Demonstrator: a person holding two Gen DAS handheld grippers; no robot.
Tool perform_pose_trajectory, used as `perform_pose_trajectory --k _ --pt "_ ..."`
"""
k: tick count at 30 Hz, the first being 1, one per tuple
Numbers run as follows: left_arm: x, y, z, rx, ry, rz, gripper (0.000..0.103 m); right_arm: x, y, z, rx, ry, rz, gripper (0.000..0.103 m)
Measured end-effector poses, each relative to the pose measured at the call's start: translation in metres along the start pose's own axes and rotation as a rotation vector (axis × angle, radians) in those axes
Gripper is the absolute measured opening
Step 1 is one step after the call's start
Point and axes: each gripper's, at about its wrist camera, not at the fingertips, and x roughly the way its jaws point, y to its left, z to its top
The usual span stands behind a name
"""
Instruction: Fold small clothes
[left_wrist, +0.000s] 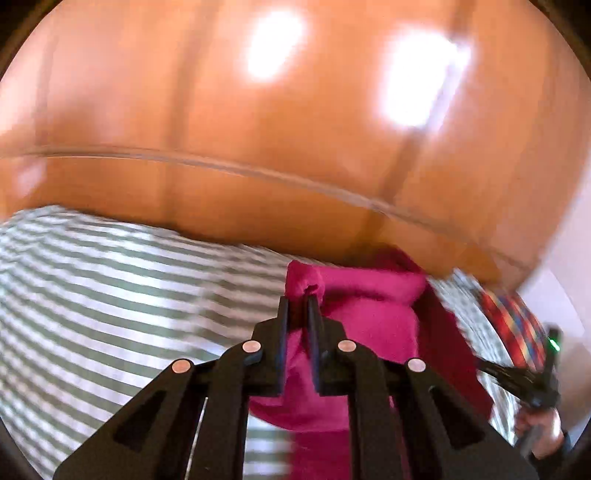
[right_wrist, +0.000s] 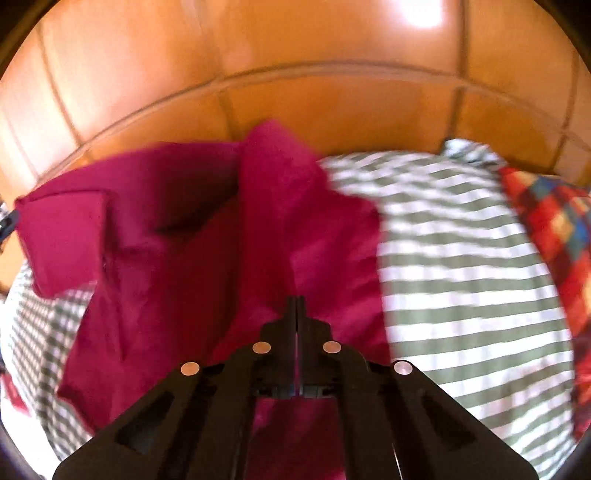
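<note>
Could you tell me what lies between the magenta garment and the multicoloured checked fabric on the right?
In the right wrist view, only striped bedding lies between the magenta garment and the checked fabric.

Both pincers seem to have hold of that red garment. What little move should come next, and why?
Probably lift both a little and draw them apart to spread it. The left gripper pinches a bunched edge of the red garment, the right gripper is shut on its cloth, and it lies crumpled on the striped sheet.
</note>
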Motion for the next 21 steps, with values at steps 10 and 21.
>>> perform_pose_trajectory --k 10,21 --pt "0.027 0.102 0.045 -0.137 0.036 0.376 0.03 -0.001 -0.115 0.047 0.063 -0.01 -0.344 0.0" --pt "0.007 0.032 -0.074 -0.003 0.166 0.074 0.067 -0.04 -0.169 0.04 0.165 -0.053 -0.477 0.066"
